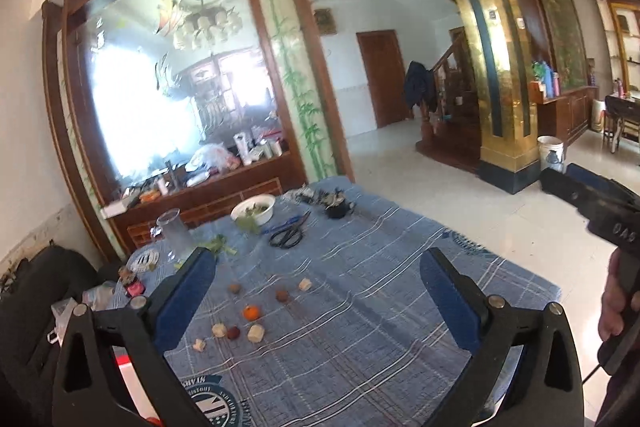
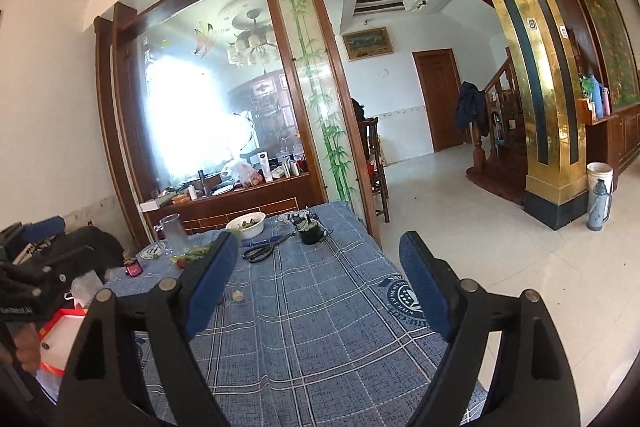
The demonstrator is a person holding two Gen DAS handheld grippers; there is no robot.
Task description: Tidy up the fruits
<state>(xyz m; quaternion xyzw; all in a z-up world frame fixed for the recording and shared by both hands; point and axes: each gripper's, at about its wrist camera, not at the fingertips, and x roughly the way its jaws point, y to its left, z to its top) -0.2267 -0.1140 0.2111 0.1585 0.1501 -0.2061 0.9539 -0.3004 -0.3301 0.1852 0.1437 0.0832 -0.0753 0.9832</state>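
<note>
Several small fruits lie loose on the blue checked tablecloth [image 1: 360,287] in the left wrist view: an orange mandarin [image 1: 251,313], a brown round fruit [image 1: 282,295], a dark red one [image 1: 233,332] and pale pieces [image 1: 256,332]. My left gripper [image 1: 316,291] is open and empty, held above the table with the fruits between and below its fingers. My right gripper [image 2: 320,279] is open and empty over the table's right part. One pale fruit [image 2: 239,295] shows beside its left finger. A red-rimmed white tray [image 2: 60,339] sits at the table's left edge.
At the far end stand a white bowl [image 1: 254,209], black scissors [image 1: 289,233], a glass jug [image 1: 174,231] and a small dark pot [image 1: 336,207]. A black bag [image 1: 36,299] lies at the left. The right gripper's body [image 1: 600,211] shows at the right. Tiled floor lies right of the table.
</note>
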